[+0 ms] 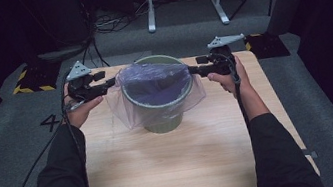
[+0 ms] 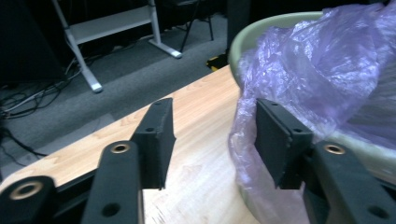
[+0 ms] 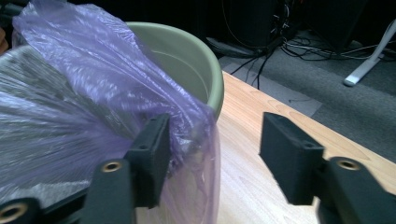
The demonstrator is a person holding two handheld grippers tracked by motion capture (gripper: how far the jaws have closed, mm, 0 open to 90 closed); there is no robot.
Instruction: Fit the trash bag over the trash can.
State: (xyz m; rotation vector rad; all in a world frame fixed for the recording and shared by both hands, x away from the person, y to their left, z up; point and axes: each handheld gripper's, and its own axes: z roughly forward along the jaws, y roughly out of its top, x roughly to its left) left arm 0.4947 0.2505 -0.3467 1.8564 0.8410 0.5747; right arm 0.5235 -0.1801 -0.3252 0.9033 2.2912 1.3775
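Black jaws of the left hand-held gripper point(image 2: 212, 140) stand spread, the purple bag point(image 2: 322, 79) just at its right jaw. Opposite, the right hand-held gripper point(image 3: 212, 147) is equally spread, bag film at its left jaw. Between both, on the worktop point(image 1: 190, 160), stands the green bin point(image 1: 162, 119), bag draped over its rim.

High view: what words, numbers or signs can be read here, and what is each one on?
"4": a dark numeral on the grey floor mat left of the table.
Yellow-and-black hazard stripes, with no wording, mark the floor edge further back.
No readable text on the green bin, the purple bag or either gripper.
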